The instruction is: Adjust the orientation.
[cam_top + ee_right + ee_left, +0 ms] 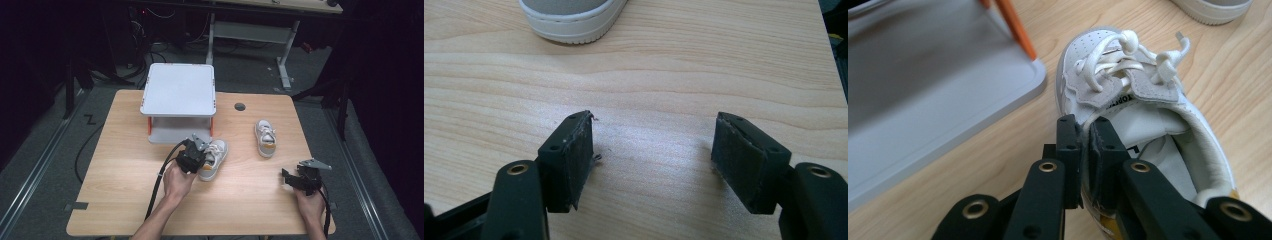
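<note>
- The near shoe (pixel 213 159), a small white sneaker with knotted white laces and a yellowish patch at the heel, lies on the wooden table (pixel 120 165) just in front of the grey two-tier stand (pixel 178 89), its toe pointing towards the stand's lower shelf.
- My left gripper (pixel 192 156) has its jaws pinched together on the side wall of that shoe (pixel 1128 100) near the heel opening; in the left gripper view one jaw sits outside the collar and the other inside, with almost no gap between them.
- My left hand (pixel 177 182) holds that gripper from behind, and its black cable (pixel 159 180) trails back towards the table's near edge.
- The lower shelf of the stand (pixel 933 90), with an orange post at its corner, lies just beside the shoe's toe.
- The second shoe (pixel 264 137), matching the first, sits apart to the right, toe pointing away from me.
- My right gripper (pixel 299 179) rests low over bare wood near the table's right front corner, its jaws spread wide with nothing between them.
- In the right gripper view the sole edge of the second shoe (pixel 574 17) shows ahead of my open jaws.
- A small dark round hole (pixel 240 106) sits in the tabletop right of the stand.
</note>
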The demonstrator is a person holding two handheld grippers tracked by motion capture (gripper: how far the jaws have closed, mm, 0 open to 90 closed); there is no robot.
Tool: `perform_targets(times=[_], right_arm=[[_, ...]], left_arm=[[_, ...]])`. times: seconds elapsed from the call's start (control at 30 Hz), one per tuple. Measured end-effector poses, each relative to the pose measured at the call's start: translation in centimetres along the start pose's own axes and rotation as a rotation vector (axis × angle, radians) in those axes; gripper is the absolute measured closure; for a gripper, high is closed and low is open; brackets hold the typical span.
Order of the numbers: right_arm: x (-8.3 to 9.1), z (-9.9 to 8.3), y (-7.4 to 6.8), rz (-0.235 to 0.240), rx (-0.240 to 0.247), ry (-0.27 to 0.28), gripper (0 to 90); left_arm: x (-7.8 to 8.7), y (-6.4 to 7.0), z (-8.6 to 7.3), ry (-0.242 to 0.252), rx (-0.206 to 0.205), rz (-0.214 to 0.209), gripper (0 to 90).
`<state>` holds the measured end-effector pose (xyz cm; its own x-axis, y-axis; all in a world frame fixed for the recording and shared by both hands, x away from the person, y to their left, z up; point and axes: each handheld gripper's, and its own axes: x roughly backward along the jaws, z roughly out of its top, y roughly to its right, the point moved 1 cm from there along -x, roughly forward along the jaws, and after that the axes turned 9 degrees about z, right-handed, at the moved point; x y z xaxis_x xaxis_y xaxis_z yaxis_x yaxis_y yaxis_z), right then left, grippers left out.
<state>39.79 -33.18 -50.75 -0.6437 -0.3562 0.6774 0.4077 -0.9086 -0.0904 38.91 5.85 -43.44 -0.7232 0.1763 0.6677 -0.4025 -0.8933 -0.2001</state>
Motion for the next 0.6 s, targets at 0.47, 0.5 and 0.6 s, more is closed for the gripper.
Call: perform_targets(times=[0.47, 0.5, 0.6], right_arm=[[0.0, 0.0, 0.0, 0.0, 0.0, 0.0, 33.1], [0.0, 0.0, 0.0, 0.0, 0.0, 0.0, 33.1], [0.0, 0.0, 0.0, -0.001, -0.001, 0.0, 33.1]], left_arm=[[1.4, -1.1, -3.4, -0.059, 0.057, 0.125, 84.1], [1.2, -0.9, -3.5, -0.068, 0.057, 0.129, 84.1], [0.9, -0.4, -3.5, -0.075, 0.048, 0.133, 82.5]])
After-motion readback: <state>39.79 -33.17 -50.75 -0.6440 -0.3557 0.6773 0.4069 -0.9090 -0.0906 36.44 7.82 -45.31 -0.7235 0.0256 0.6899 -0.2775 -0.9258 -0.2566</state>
